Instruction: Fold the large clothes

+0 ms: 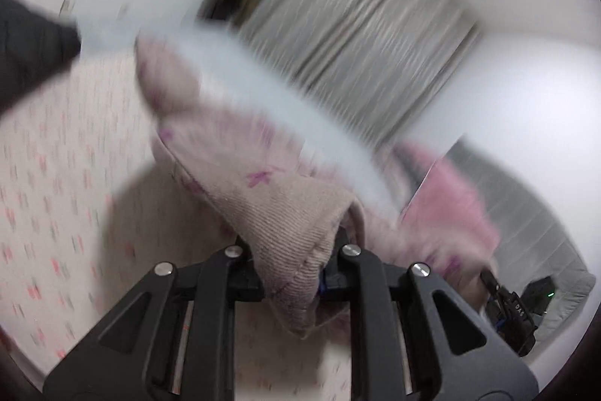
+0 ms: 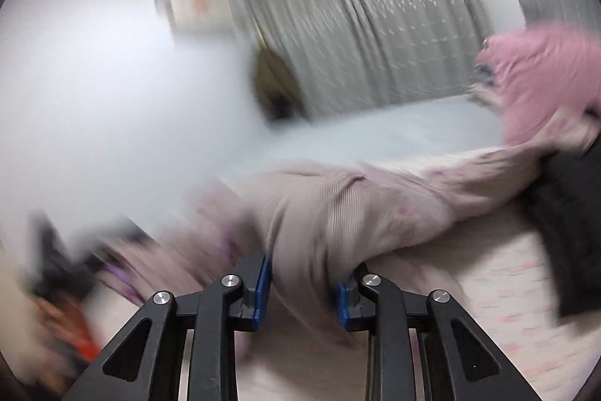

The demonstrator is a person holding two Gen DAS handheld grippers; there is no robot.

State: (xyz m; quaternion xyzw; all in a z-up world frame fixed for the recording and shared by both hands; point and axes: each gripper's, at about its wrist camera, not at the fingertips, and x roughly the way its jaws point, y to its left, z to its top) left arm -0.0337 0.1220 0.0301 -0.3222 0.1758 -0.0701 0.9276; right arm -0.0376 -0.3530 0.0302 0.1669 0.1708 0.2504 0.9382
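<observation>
In the left wrist view, a dark garment (image 1: 30,40) fills the far left edge, lying on a bed sheet (image 1: 56,175) printed with small pink and grey marks. Right of it, the beige ribbed garment (image 1: 263,190), dotted with small purple motifs, rises off the sheet as a peaked fold and runs down into the left tongs (image 1: 293,282). Those tongs are clenched on a hemmed corner of the garment, which hangs out below the black fingers. Behind, a grey pleated curtain (image 1: 357,36) covers the wall. Further right a pink fabric (image 1: 450,198) lies beside the beige cloth, and at the lower right a black device (image 1: 511,310) sits on a grey surface. The whole picture is blurred.

In the right wrist view, blurred dark and orange shapes sit at the lower left; what they are cannot be told. Toward the middle, the right tongs (image 2: 304,292) grip a bunched thick fold of the same beige garment (image 2: 338,205) between blue pads (image 2: 263,288). The cloth stretches from there up and to the right, above the printed sheet (image 2: 507,307). The grey curtain (image 2: 375,25) hangs behind. At the far right a pink fabric (image 2: 544,77) is raised, with a dark garment (image 2: 567,232) beneath it
</observation>
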